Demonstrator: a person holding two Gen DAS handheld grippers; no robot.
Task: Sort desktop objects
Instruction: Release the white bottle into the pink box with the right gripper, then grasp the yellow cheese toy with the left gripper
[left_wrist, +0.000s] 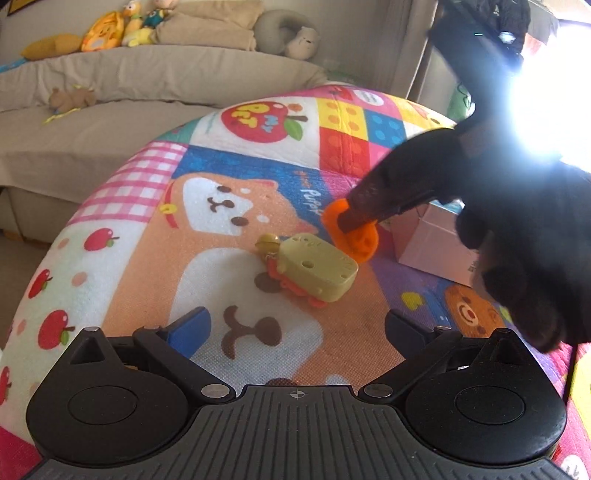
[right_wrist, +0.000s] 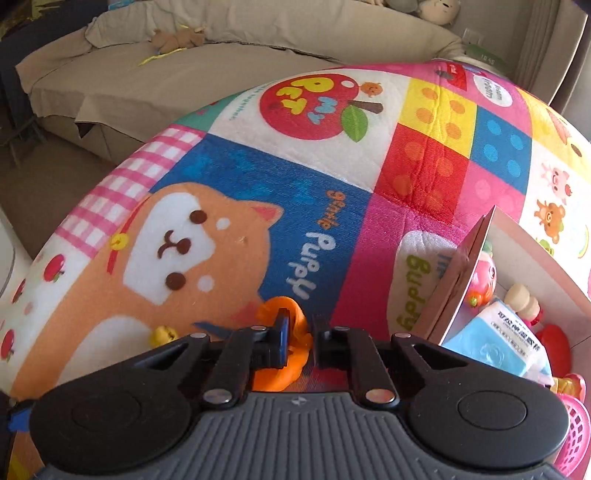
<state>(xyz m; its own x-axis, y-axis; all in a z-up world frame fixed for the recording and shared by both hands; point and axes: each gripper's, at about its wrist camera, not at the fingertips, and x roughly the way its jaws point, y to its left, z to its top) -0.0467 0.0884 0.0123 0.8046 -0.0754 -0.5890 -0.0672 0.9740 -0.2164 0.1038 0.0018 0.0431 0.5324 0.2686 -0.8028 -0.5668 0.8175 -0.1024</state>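
Patchwork play mat (left_wrist: 122, 254) carries a yellow sandwich toy (left_wrist: 314, 271) ahead of the spread, empty left gripper (left_wrist: 295, 325), long axis slanting toward the pink box (left_wrist: 428, 240); right gripper (right_wrist: 299, 332) clamps an orange toy (right_wrist: 284, 350) beside that box's edge.

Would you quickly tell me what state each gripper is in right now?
Left gripper: open, holding nothing.
Right gripper: shut on the orange toy.

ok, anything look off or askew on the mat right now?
Mostly fine. The yellow sandwich toy lies tilted on the mat, orange filling poking out one side. The right gripper pinches the orange toy near its edge; the left gripper is open.
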